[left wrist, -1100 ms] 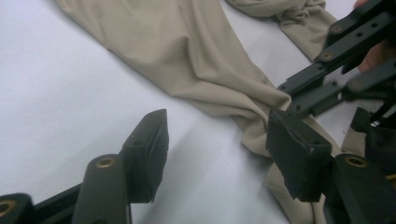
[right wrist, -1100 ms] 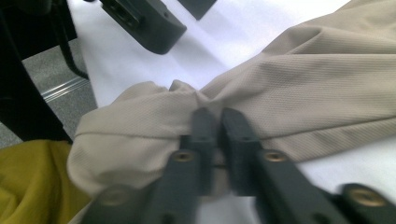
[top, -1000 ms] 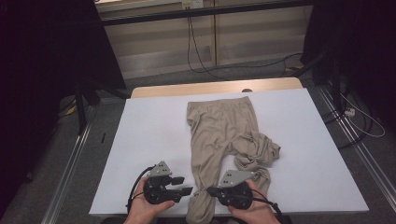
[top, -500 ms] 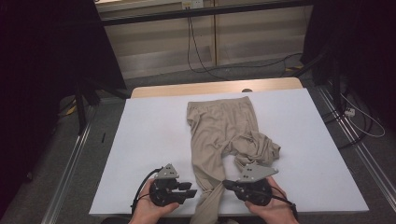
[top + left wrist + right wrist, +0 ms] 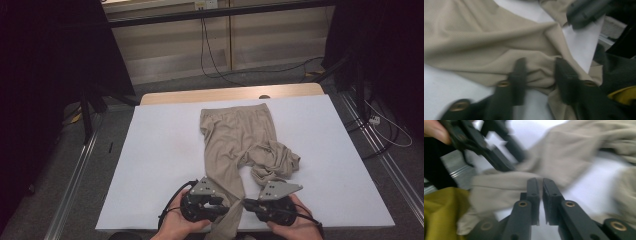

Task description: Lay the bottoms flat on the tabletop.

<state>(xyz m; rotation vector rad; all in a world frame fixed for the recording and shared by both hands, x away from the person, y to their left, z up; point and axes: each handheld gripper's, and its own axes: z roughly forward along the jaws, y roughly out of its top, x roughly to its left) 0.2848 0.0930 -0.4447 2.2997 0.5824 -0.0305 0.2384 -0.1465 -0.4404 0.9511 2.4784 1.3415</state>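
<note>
In the left gripper view, the left gripper [image 5: 537, 77] stands released, its two black jaws spread apart with a bunched fold of the beige knitted fabric trousers [image 5: 486, 42] lying between and behind them; whether the pads touch the cloth cannot be told through the blur. That same view shows the fine ribbed weave of the fabric, and the tip of the other gripper in the upper right of the frame over the white table cover [image 5: 579, 47]. In the right gripper view, the right gripper [image 5: 541, 192] has its jaws drawn nearly together with only a thin slit between them, their tips at the edge of a trouser leg; whether cloth is pinched there I cannot tell. The left gripper's black jaws cross the upper left of that frame, with a fingertip in the top left corner and a patch of mustard-yellow cloth [image 5: 441, 212] in the lower left. The high view gives the whole layout: the left gripper [image 5: 220, 206] and right gripper [image 5: 250, 204] sit at the bottom centre, each topped by a grey three-cornered plate and held in a hand, on either side of the lower end of one leg. The trousers [image 5: 235, 145] lie along the middle of the white-covered table [image 5: 165, 150], waistband toward the top of the frame, the other leg crumpled in a heap at centre right. No writing or labels can be read.
</note>
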